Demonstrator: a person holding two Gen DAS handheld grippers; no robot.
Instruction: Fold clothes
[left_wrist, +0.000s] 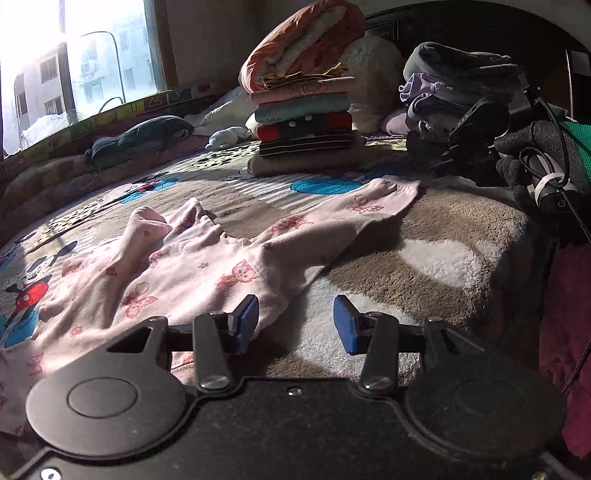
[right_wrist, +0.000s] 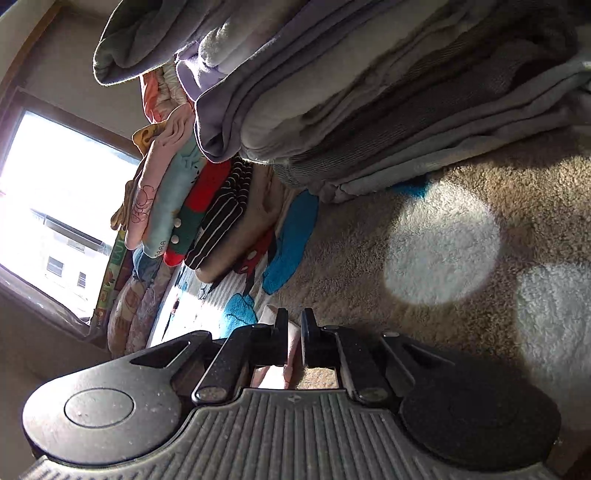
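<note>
Pale pink printed cotton garment (left_wrist: 207, 266) lies rumpled on the bed, left gripper (left_wrist: 295, 321) jaws apart at its hem, right gripper (right_wrist: 294, 338) jaws clamped on its sleeve cuff; draw taut before folding.

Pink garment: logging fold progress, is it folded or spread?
Spread: the pink garment lies rumpled, one leg stretched across the blanket.

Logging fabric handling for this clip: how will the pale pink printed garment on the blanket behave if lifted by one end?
The pale pink printed garment already lies wrinkled and bunched, so it will probably drape limply. It looks thin, likely light. The right gripper pinches pink cloth, so the rest would probably trail across the fuzzy brown blanket.
</note>
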